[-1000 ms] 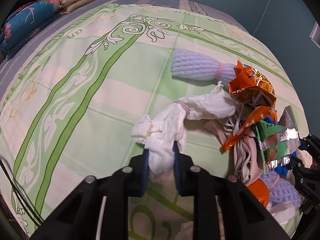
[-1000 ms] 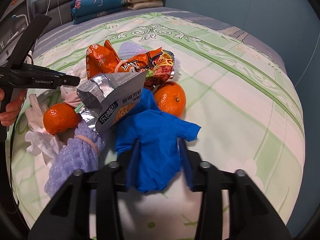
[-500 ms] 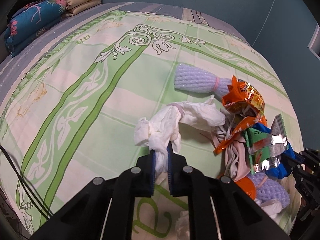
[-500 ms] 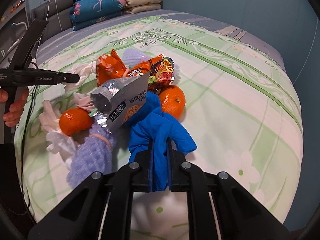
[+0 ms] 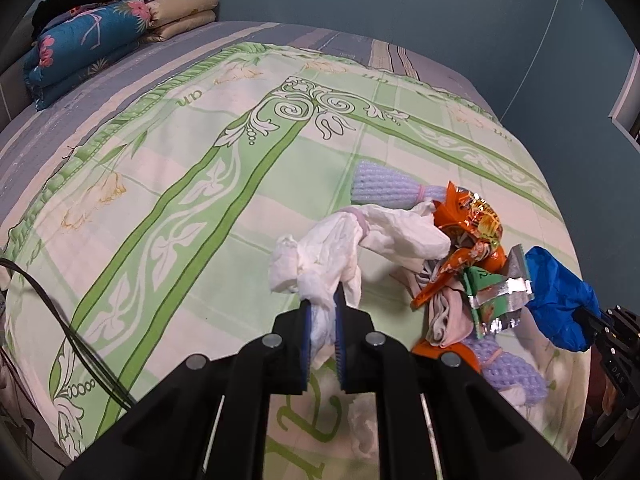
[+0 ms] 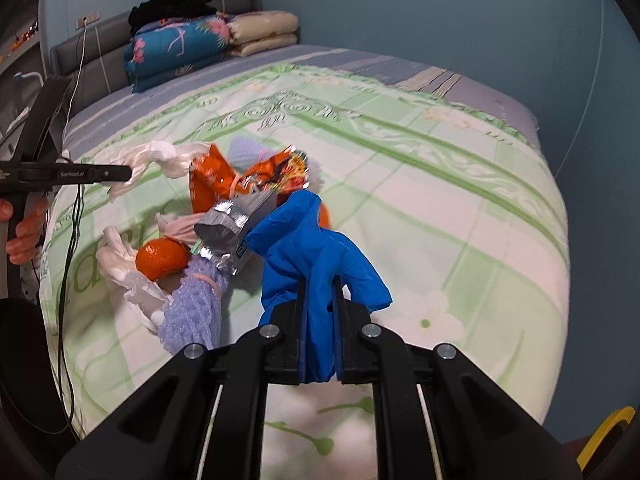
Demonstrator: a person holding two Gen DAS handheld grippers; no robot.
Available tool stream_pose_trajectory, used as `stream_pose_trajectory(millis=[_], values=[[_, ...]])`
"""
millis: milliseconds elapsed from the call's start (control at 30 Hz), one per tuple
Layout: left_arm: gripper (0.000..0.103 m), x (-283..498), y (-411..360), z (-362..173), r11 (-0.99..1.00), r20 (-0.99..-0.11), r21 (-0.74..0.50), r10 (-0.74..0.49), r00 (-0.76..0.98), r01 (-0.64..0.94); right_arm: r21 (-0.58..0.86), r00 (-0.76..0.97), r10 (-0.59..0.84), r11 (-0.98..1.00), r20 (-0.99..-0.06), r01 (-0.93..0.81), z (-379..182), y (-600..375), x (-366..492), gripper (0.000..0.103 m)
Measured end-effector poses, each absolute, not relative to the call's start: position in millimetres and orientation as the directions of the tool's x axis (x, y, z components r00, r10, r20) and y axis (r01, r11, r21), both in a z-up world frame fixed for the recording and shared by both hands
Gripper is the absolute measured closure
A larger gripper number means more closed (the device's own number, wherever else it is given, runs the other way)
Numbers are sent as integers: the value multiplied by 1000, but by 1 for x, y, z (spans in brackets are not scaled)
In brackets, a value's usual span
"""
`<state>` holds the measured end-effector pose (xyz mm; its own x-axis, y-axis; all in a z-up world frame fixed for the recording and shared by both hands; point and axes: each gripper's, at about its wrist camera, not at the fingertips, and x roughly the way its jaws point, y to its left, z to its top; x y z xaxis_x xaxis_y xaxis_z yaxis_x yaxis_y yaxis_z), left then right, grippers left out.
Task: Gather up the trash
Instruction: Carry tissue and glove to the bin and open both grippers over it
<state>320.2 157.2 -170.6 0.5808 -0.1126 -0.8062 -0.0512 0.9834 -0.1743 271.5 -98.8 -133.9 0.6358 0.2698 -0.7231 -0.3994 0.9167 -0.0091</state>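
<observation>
Tools pinch trash: left tool point(image 5: 322, 326) grips white tissue point(image 5: 320, 256), right tool point(image 6: 319, 312) blue glove point(image 6: 316, 248).

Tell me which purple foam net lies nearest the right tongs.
The purple foam net beside the mandarin, just left of the right tongs. The other net lies farther back, behind the orange wrapper.

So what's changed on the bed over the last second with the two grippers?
Both closed and lifted: the left gripper pinched the crumpled white tissue wad, the right gripper clamped the blue plastic glove, pulling each up off the pile. The orange snack wrappers, tangerines and purple foam nets stayed put.
</observation>
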Motion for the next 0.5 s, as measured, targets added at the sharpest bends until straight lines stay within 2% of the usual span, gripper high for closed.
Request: stream_pose_trajectory(millis=[500], values=[[94, 288, 144, -124, 983, -746, -182, -117, 656, -33, -12, 743, 239, 949, -624, -316, -80, -149, 226, 94]])
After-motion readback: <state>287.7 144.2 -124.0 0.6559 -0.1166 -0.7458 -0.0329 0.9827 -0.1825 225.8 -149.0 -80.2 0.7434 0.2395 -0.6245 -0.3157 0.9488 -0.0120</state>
